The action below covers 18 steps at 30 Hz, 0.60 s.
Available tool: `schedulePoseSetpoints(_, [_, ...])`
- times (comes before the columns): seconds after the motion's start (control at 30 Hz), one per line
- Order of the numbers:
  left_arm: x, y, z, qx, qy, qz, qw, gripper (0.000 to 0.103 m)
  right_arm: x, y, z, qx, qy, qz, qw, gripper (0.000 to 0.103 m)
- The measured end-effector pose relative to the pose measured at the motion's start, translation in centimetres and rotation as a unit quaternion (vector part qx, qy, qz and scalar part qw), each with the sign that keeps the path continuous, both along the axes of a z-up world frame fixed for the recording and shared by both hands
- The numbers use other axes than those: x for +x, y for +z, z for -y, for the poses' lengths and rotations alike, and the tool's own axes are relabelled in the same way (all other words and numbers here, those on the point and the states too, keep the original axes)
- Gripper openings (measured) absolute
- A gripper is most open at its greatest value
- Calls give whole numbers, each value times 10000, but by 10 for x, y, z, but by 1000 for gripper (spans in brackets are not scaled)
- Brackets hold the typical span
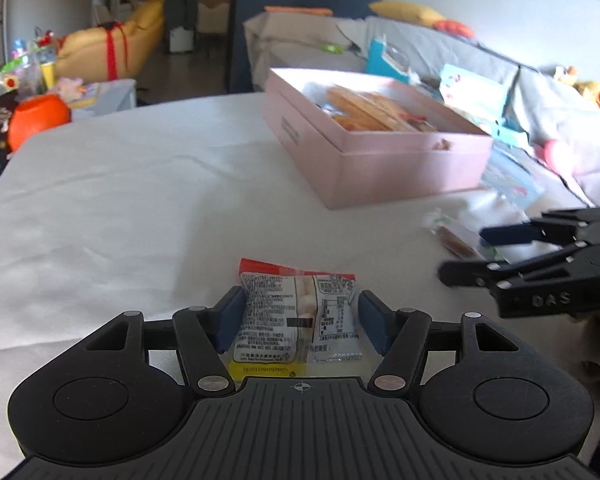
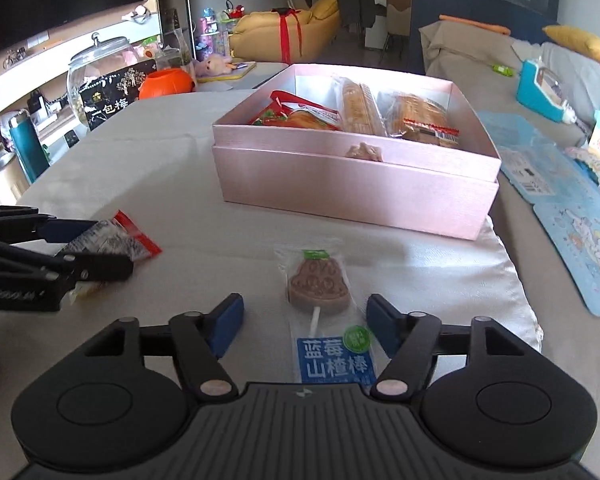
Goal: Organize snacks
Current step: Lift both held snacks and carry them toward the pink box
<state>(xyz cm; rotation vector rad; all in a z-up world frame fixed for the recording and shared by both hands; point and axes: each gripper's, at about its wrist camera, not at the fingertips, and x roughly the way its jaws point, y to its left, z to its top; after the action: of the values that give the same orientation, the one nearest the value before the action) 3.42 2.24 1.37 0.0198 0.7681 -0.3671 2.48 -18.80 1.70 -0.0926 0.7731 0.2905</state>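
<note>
A small clear snack packet (image 1: 298,312) with a red top lies on the white tablecloth between the blue pads of my left gripper (image 1: 298,316); the pads sit at its sides, and I cannot tell if they grip it. It also shows in the right wrist view (image 2: 112,240). A wrapped brown lollipop (image 2: 320,300) with a blue label lies between the fingers of my open right gripper (image 2: 304,320), untouched. A pink box (image 2: 356,184) holding several snack packs stands beyond both; it also shows in the left wrist view (image 1: 380,160).
The table is covered with a white cloth (image 1: 120,200). An orange pot (image 2: 166,82), a glass jar (image 2: 100,68) and a teal bottle (image 2: 26,144) stand at the far left. A grey sofa (image 2: 572,184) with blue cards lies to the right.
</note>
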Motion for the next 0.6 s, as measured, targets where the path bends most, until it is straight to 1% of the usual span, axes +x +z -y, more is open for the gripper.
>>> schedulePoseSetpoints(0.13, [0,2,12,340,-210,-166,9991,70,6,0,0,45,-26,9,10000,74])
schedulePoseSetpoints(0.17, [1,2,15,418,-234,-189,9987,72,8,-1,0,52,-32,11,10000,74])
schedulePoseSetpoints(0.2, [2,2,17,436,-247,-229,9985,77,9,-1,0,52,-43,14,10000,74])
schedulePoseSetpoints(0.27, [7,1,19,399,-264,-306,9984,80,11,-1,-1,41,-68,19,10000,74])
schedulePoseSetpoints(0.43, [11,0,23,478,-242,-294,9981,80,11,0,-1,20,-61,23,10000,74])
schedulePoseSetpoints(0.5, [11,0,22,462,-254,-302,9982,80,10,1,-2,1,-54,28,10000,71])
schedulePoseSetpoints(0.53, [11,1,22,465,-263,-302,9981,80,10,1,-2,-15,-40,37,10000,63])
schedulePoseSetpoints(0.57, [10,1,22,484,-275,-299,9980,80,9,2,-3,-42,-8,61,10000,47])
schedulePoseSetpoints(0.6, [9,2,22,509,-287,-302,9978,80,8,4,-4,-77,24,77,9999,38])
